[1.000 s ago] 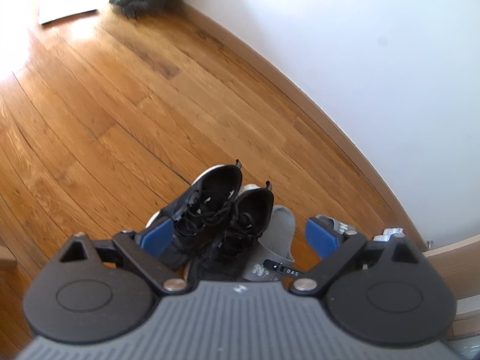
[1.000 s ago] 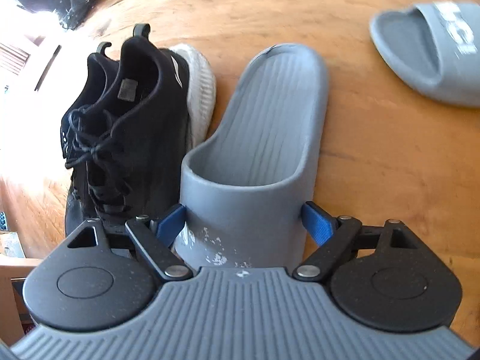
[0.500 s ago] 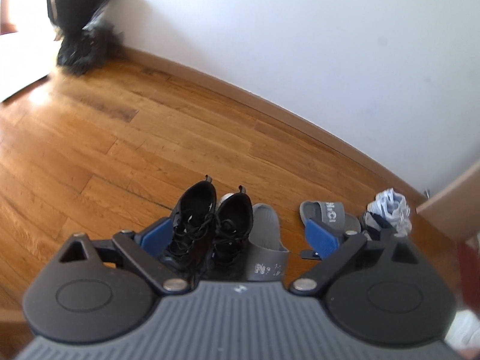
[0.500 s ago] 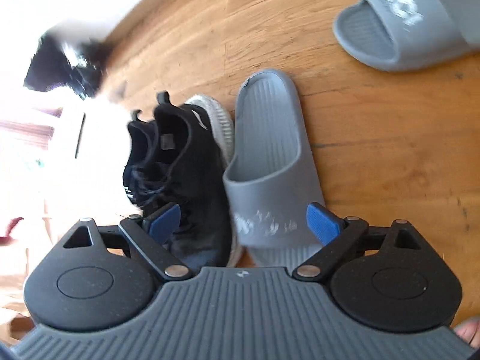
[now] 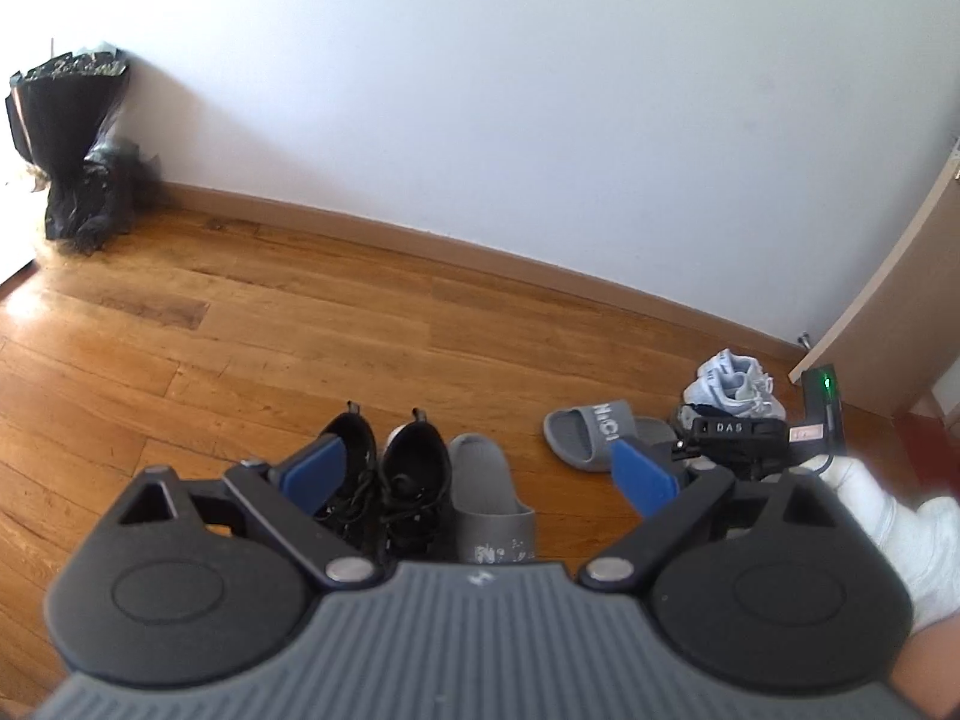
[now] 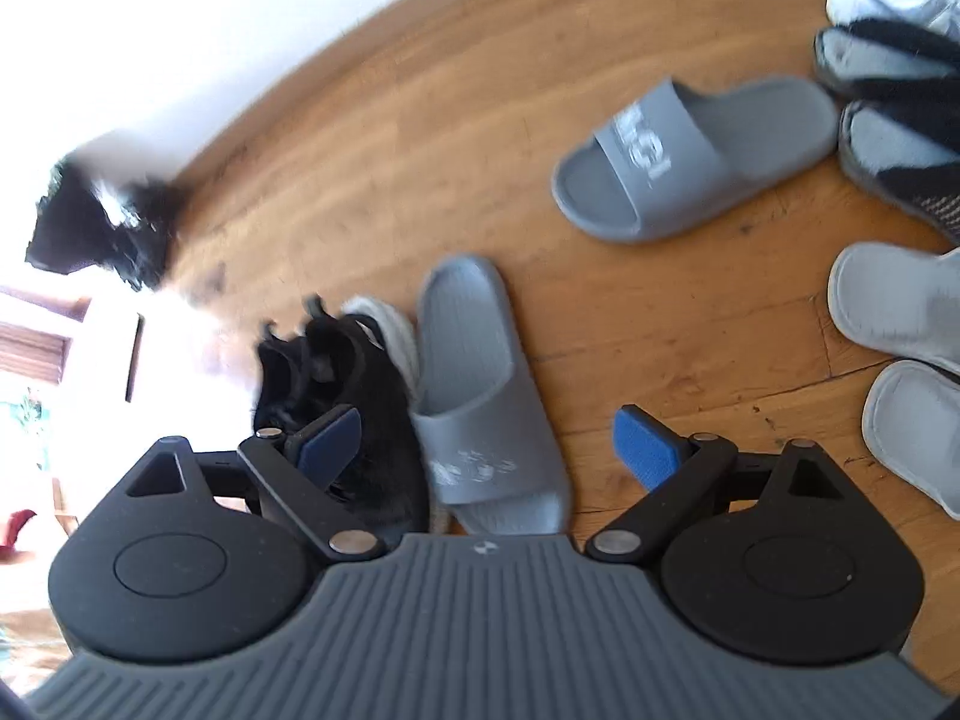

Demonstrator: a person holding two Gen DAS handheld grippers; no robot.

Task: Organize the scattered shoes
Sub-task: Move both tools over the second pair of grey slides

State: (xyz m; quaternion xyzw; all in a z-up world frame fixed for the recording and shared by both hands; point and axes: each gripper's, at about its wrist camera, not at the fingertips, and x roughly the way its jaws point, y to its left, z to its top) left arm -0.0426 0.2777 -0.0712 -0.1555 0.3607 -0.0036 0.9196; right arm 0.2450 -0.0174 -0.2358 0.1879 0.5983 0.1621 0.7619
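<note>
A pair of black sneakers stands side by side on the wooden floor, with a grey slide set right beside them. The same sneakers and slide show in the right wrist view. The second grey slide lies apart to the upper right, at an angle; it also shows in the left wrist view. My left gripper is open and empty, held above the row. My right gripper is open and empty above the placed slide.
White sneakers lie near the wall and a door. Dark-strapped sandals and light grey slippers lie to the right. A black wrapped bouquet stands in the far left corner.
Both grippers have pulled back and up from the shoes. The right gripper has let go of the grey slide, which now stays beside the black sneakers.
</note>
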